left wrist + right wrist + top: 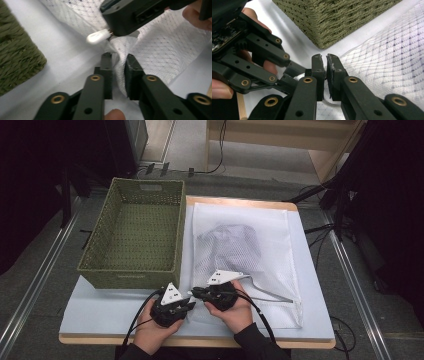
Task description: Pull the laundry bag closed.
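Surface (100,312) carries a green basket (134,232) on the left, and a white mesh bag (280,265) lying flat just beside it, with a dark garment inside. Basket stands empty, likely the drop spot once the bag is shut. Both hands work the bag's near left corner, where the zipper seems to end. Left gripper (186,308) has its fingers (132,72) narrow, pinching a fold of mesh, probably anchoring the fabric so the zip has something to pull against. Right gripper (196,293) comes in from the other side, fingers (318,71) nearly closed; looks like they nip the zipper at its white pull tab (97,36), though I can't confirm a firm hold.
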Available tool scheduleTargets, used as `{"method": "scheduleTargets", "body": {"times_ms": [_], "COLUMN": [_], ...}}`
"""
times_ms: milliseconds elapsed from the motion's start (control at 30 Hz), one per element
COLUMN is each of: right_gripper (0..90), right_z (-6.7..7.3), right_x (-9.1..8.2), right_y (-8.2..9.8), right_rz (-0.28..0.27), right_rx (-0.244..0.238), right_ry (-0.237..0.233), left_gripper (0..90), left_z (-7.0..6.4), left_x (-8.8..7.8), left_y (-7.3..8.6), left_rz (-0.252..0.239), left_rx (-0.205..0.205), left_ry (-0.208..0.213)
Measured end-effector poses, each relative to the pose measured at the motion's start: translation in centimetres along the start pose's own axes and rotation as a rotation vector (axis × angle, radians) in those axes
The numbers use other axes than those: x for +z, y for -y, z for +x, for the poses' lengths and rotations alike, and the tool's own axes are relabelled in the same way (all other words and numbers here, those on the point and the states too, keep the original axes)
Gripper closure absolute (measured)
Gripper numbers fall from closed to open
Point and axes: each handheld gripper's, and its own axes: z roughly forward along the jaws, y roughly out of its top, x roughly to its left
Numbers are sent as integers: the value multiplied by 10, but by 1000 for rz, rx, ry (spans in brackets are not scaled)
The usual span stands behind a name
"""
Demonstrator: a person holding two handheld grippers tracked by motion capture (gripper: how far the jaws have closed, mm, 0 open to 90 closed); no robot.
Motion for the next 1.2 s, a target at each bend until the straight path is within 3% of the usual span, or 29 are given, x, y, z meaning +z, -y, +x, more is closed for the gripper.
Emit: {"method": "scheduleTargets", "body": {"times_ms": [100,267,567,700,800,967,1200], "right_gripper": [862,861,850,821,810,827,845], "right_z": [0,0,-2,-4,-6,-7,-7], "right_x": [-2,-3,-4,-5,-7,-8,-6], "right_y": [1,1,2,3,4,5,7], "right_rz": [-17,-23,-26,-32,-35,-31,-12], "right_rx": [-5,-6,11,18,31,30,26], "right_ry": [-6,-7,-22,-34,-38,-34,-19], "left_gripper": [695,564,634,627,627,629,627], "left_z": [3,5,0,2,3,7,10], "left_x": [-1,-4,-8,-9,-8,-11,-15], "left_y": [0,1,1,0,-1,-3,-5], "left_rz": [-1,-30,-84,-102,-107,-148,-187], "left_rx": [-18,-12,85,101,107,80,76], "left_ry": [9,-17,-30,-31,-24,-16,-30]}}
